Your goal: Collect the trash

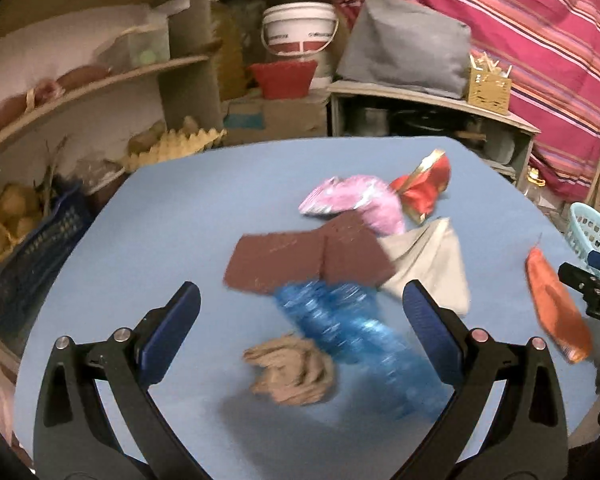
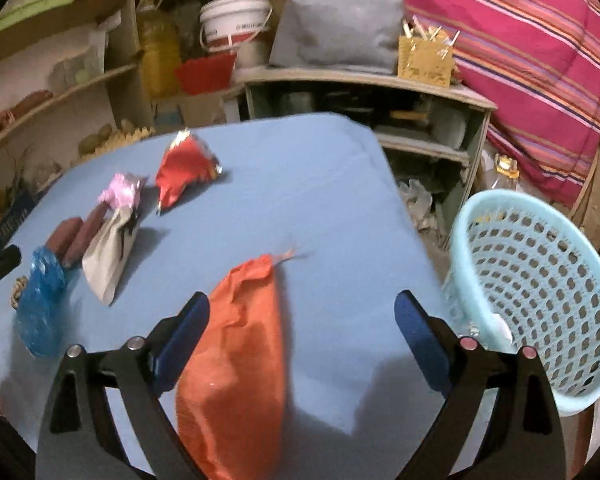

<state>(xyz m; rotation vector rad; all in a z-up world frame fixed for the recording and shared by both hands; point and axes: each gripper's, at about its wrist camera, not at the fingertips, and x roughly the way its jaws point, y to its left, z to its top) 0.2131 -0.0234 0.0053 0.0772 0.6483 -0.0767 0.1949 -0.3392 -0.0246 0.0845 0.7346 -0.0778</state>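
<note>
Trash lies scattered on a blue table (image 1: 160, 216) (image 2: 320, 200). My left gripper (image 1: 300, 304) is open above a blue plastic bag (image 1: 352, 336) and a crumpled brown paper wad (image 1: 292, 372), touching neither. Beyond them lie a brown folded card (image 1: 308, 260), a grey paper bag (image 1: 428, 264), a pink wrapper (image 1: 356, 200) and a red foil wrapper (image 1: 420, 188). My right gripper (image 2: 302, 316) is open with an orange bag (image 2: 236, 360) lying on the table between its fingers, nearer the left one; the pads do not press it. A light blue perforated basket (image 2: 540, 280) stands to the right off the table.
Shelves with clutter (image 1: 80, 92) stand to the left, with a dark blue crate (image 1: 32, 260) beside the table. Behind the table are a low shelf unit (image 2: 380, 92) with a grey bag, a white bucket (image 1: 298, 28) and a red-striped cloth (image 2: 520, 40).
</note>
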